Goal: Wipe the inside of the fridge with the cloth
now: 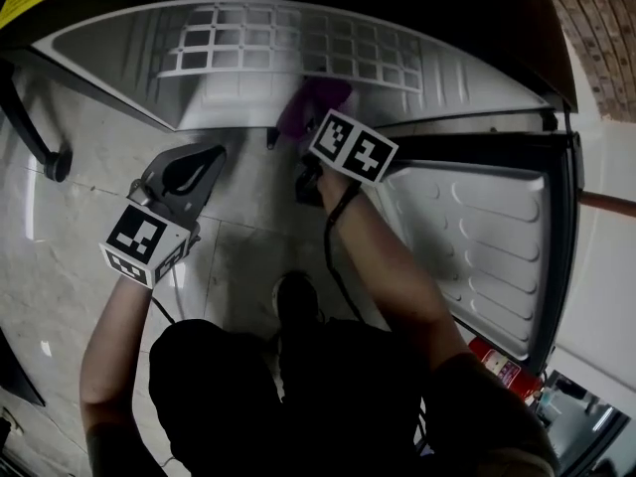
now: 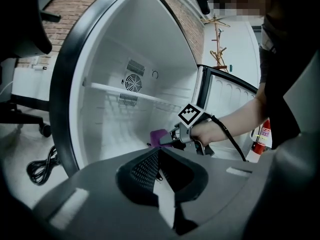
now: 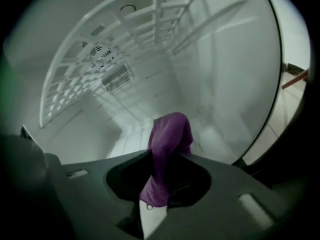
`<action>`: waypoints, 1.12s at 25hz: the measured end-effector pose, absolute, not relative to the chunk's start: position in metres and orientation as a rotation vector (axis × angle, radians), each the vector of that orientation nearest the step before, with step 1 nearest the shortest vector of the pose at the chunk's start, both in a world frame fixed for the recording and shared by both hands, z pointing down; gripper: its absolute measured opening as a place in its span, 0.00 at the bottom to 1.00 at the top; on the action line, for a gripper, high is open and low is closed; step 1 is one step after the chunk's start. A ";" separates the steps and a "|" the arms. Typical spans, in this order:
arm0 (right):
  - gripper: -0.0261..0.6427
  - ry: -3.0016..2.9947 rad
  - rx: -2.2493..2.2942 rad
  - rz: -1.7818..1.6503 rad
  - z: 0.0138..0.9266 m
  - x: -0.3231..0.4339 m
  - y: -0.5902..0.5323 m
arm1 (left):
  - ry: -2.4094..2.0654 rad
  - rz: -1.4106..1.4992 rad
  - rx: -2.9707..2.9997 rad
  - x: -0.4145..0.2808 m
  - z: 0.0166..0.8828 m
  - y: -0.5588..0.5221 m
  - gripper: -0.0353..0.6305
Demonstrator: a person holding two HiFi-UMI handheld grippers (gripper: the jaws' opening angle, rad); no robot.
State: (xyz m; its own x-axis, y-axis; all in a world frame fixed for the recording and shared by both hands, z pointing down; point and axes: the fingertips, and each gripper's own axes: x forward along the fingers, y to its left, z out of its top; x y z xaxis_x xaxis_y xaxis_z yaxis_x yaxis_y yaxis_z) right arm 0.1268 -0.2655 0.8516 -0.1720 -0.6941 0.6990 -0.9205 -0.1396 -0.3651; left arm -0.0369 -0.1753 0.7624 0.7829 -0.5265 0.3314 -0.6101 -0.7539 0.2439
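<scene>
A pale tiled floor (image 1: 60, 227) lay in front of an open fridge (image 1: 199, 78), with a brick wall (image 1: 596, 28) behind it. The purple cloth (image 3: 169, 149) sat low in the fridge's white interior, near the bottom. One end was bunched up ahead of the jaws and the other end hung down between them. The right gripper (image 3: 159, 181) had its jaws clamped on that cloth and reached in through the opening. The left gripper (image 1: 204, 162) was held outside the fridge, above the floor and just beside the right one, with its jaws together and nothing between them. A wire shelf (image 1: 298, 43) ran across the interior higher up, and a round fan vent (image 2: 133, 82) sat in the back wall. The fridge door (image 1: 487, 237) stood open on the right, its moulded liner showing. A red fire extinguisher (image 1: 502, 366) stood near the door's lower edge.
</scene>
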 end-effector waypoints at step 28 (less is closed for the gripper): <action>0.15 -2.261 1.213 1.335 0.452 0.037 -0.102 | -0.894 0.324 2.666 -0.002 0.350 -0.100 0.08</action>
